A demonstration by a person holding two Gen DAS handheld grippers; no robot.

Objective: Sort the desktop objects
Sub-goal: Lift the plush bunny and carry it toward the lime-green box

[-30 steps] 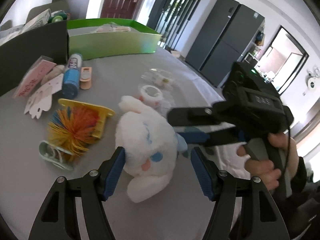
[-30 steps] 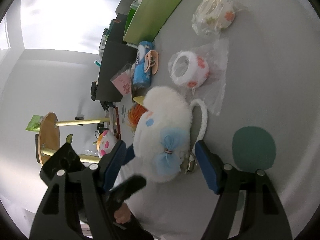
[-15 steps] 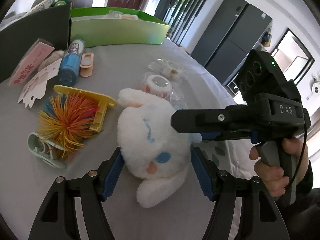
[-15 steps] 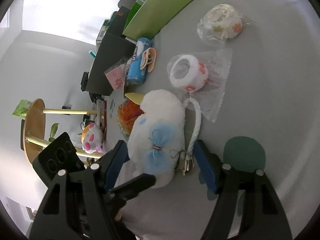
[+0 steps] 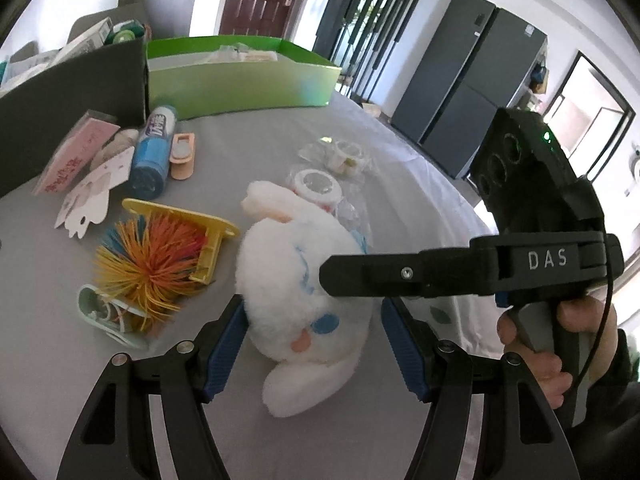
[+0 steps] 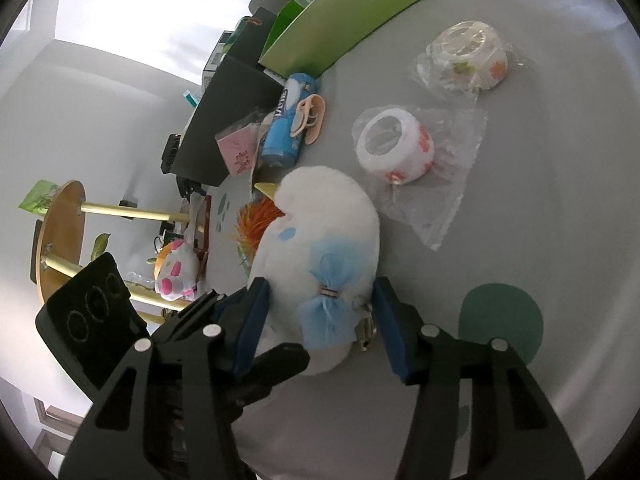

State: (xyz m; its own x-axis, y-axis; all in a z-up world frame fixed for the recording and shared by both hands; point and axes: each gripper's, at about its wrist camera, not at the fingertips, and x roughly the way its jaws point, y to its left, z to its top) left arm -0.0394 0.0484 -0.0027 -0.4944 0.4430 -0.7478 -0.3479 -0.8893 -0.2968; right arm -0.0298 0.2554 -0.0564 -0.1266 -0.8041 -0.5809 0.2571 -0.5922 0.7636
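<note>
Between both pairs of jaws lies the white plush toy (image 5: pixel 298 280), flat on the grey counter (image 5: pixel 60 360), near the front edge and to the right of the other clutter. Its long axis runs from the far ear by the tape rolls down to the near ear by the left gripper (image 5: pixel 314 350), so that the left gripper faces its face end and straddles it across its width.

The right gripper (image 6: pixel 322 322) comes in from the right side, crosswise to the left one, and straddles the toy at its blue bow (image 6: pixel 328 308). Its jaws have just been closing, with the toy between them; in the right wrist view the blue pads (image 6: pixel 250 322) stand at the fur on both flanks, and a firm squeeze cannot be confirmed. The left gripper's jaws are about half open: the left pad lies against the fur, the right pad stands clear. Neither has lifted the toy.

Judgement: the right hand is the better placed to take it.

Just left of the toy lie a spiky orange ball (image 5: pixel 148 258) on a yellow card, then a blue tube (image 5: pixel 154 150). Beyond its far ear sit two bagged tape rolls (image 6: pixel 396 148). A green box (image 5: pixel 240 74) and a black box (image 5: pixel 68 92) stand at the far edge, well apart from the toy.
</note>
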